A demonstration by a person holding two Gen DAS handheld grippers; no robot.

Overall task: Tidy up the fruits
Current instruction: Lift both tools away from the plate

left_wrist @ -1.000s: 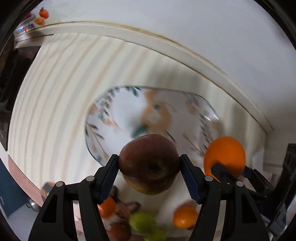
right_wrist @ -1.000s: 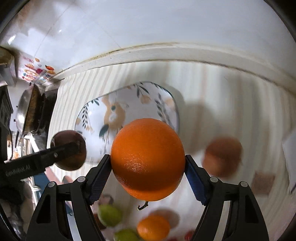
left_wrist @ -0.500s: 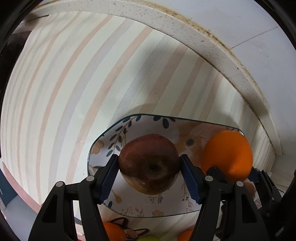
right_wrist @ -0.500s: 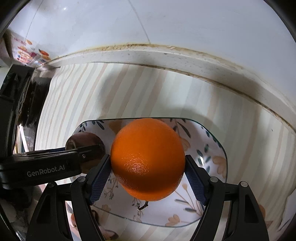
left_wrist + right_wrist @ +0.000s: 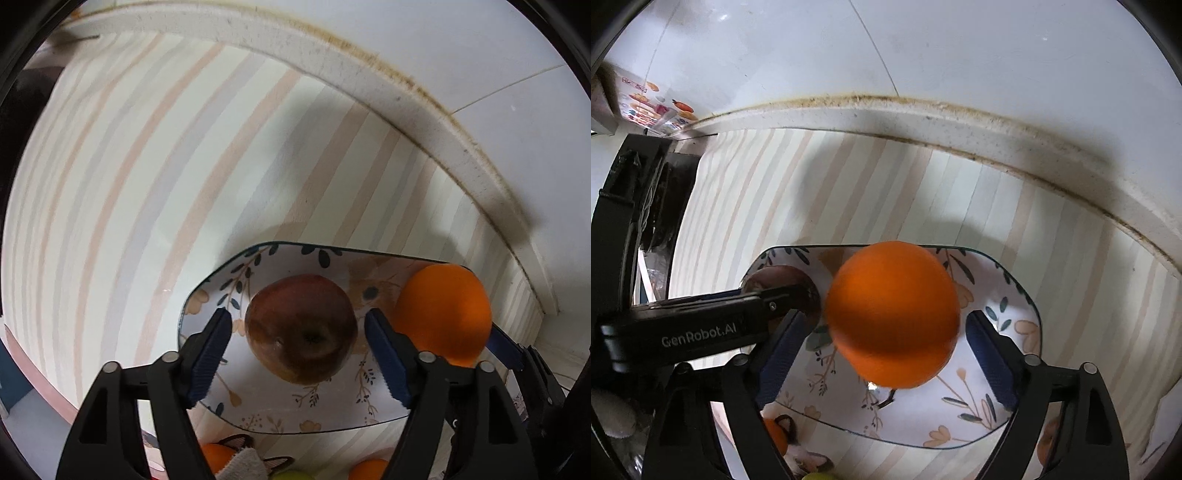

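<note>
Left gripper (image 5: 297, 349): my jaws stand apart, clear of the apple (image 5: 301, 328) on both sides; apple sits on the plate (image 5: 258, 417)
Right gripper (image 5: 886, 349): spread wide; the orange (image 5: 892, 314) lies between, blurred, over the plate
Key relation: apple left, orange right, nearly touching; I judge retreat must run straight back

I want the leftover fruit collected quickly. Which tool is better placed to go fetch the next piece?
Neither clearly. The left tool and the right tool are both open, with the apple and orange released over the plate. Leftover fruit shows below both.
</note>
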